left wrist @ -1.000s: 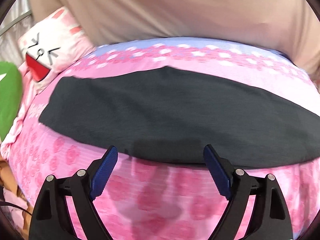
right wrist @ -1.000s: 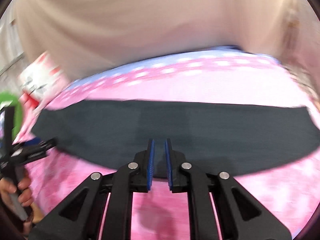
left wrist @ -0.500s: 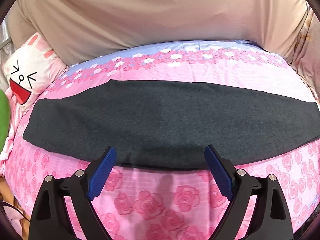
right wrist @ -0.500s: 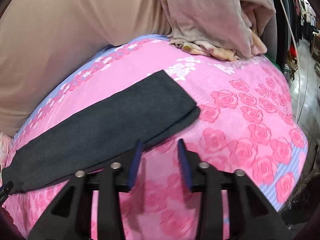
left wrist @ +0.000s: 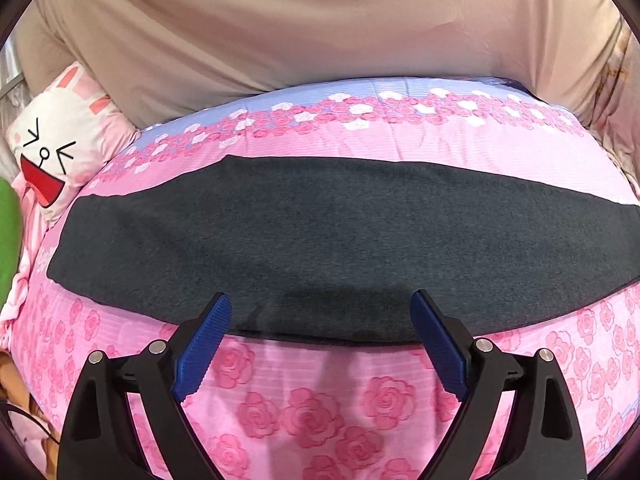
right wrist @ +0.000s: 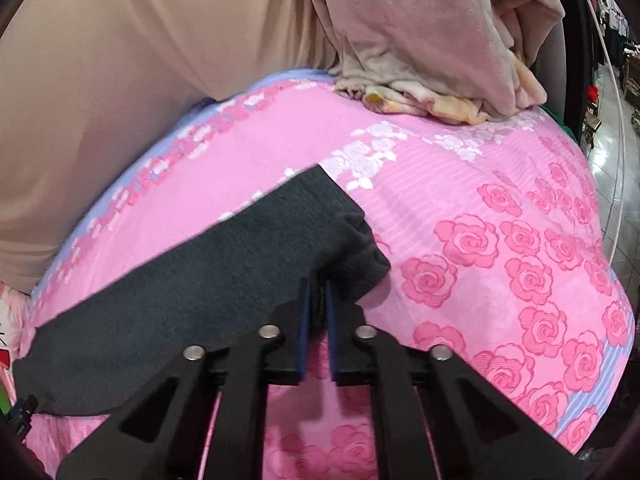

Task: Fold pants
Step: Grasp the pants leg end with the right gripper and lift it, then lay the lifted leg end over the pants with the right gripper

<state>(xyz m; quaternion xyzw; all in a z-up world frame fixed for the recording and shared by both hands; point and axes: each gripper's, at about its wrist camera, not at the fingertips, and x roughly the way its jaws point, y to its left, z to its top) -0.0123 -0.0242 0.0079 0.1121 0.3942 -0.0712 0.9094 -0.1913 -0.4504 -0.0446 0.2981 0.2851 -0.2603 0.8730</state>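
Dark grey pants [left wrist: 320, 232] lie flat as a long band across the pink rose bedspread [left wrist: 312, 412]. My left gripper [left wrist: 320, 300] hangs open just above the middle of their near edge, nothing between its blue pads. In the right wrist view the pants [right wrist: 200, 300] end at the right, and that end's near corner is bunched and lifted. My right gripper [right wrist: 317, 300] is at that corner, its jaws closing tight, with dark fabric pinched between the pads.
A bunny-face pillow [left wrist: 52, 152] and something green [left wrist: 8, 232] sit at the bed's left. Beige cloth [left wrist: 320, 20] backs the bed. A crumpled beige blanket [right wrist: 440, 60] lies past the pants' right end. The bed drops to a tiled floor [right wrist: 616, 128] at right.
My right gripper swung from the pants' middle to their right end, opened, then closed on the near corner, which now bunches up. The left gripper drifted a little and stays open.
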